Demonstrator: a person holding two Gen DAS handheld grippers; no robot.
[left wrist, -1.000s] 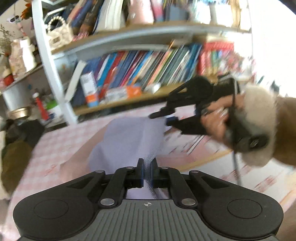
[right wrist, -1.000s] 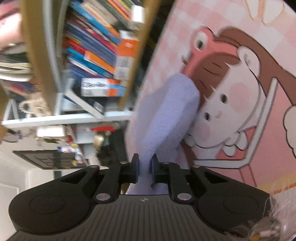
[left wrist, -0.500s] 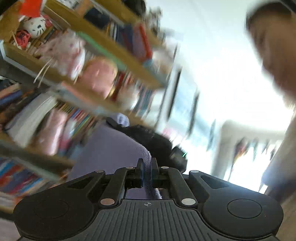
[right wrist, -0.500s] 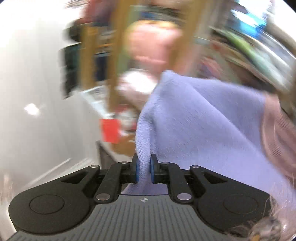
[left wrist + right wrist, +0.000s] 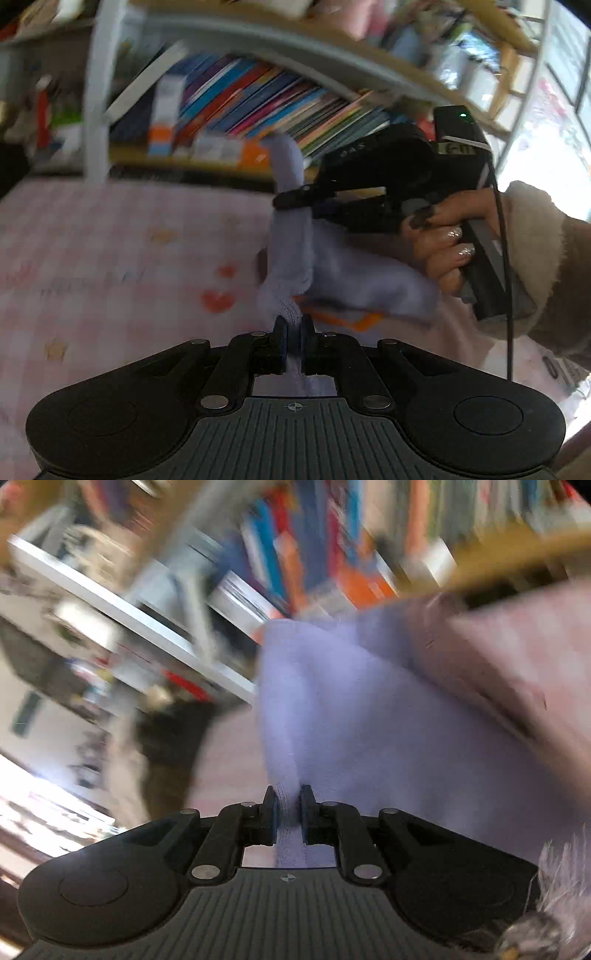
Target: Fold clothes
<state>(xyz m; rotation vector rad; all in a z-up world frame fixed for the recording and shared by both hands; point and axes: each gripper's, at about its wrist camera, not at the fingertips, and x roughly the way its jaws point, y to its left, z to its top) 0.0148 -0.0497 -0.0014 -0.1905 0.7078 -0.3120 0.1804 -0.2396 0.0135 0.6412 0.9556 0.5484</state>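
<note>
A lavender knit garment [image 5: 295, 254] hangs in the air between both grippers above the pink checked tablecloth [image 5: 110, 258]. My left gripper [image 5: 292, 334] is shut on one edge of it. My right gripper [image 5: 288, 810] is shut on another edge of the garment [image 5: 351, 709]. The right gripper also shows in the left wrist view [image 5: 295, 199], held by a hand at the right, pinching the cloth higher up. Both views are motion-blurred.
A bookshelf [image 5: 258, 103] full of coloured books stands behind the table, with a white shelf post [image 5: 96, 110] at the left. The shelf also shows in the right wrist view [image 5: 295, 554]. A cable [image 5: 506, 277] hangs from the right gripper.
Both grippers swung up with the garment and have come back down over the table. The cloth now hangs bunched between them instead of lying spread out.
</note>
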